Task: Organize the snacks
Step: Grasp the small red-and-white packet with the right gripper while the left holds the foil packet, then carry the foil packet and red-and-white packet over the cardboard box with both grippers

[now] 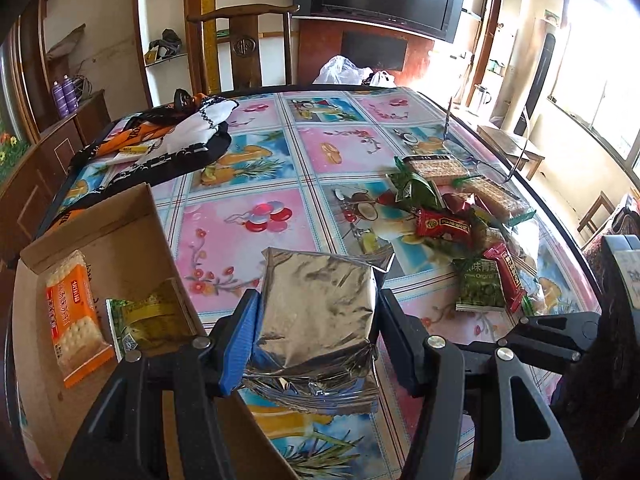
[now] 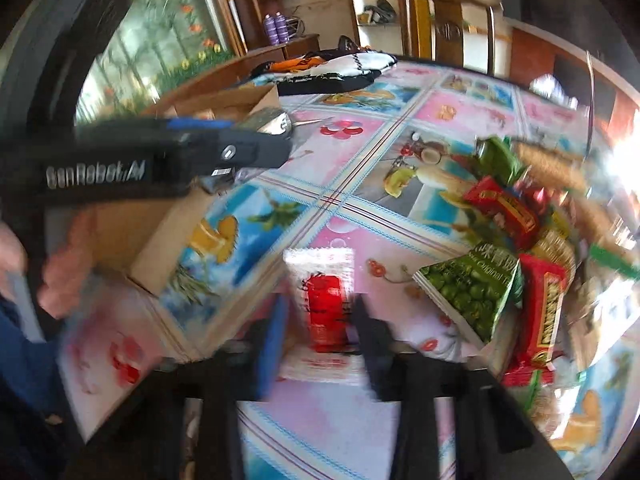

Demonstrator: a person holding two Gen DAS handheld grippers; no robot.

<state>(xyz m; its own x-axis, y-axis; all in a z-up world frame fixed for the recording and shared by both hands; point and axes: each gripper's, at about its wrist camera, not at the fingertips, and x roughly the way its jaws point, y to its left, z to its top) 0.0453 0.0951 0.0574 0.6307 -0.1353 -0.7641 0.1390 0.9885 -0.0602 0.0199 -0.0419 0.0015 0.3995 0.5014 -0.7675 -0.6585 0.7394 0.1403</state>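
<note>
Silver foil pack (image 1: 316,308) is pinched in left hand-held gripper (image 1: 316,344), just beside box (image 1: 132,236). Right hand-held gripper (image 2: 320,336) clamps red sachet (image 2: 326,304) w/ pads, above surface (image 2: 360,196). Step: loading box. Next, prob: carry both over the box & release.

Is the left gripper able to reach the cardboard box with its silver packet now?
Probably yes: the left gripper holds the silver packet just beside the open cardboard box, with nothing between them.

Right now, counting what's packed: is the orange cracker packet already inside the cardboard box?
Yes, the orange cracker packet lies inside the open brown cardboard box, beside a yellow-green packet.
</note>
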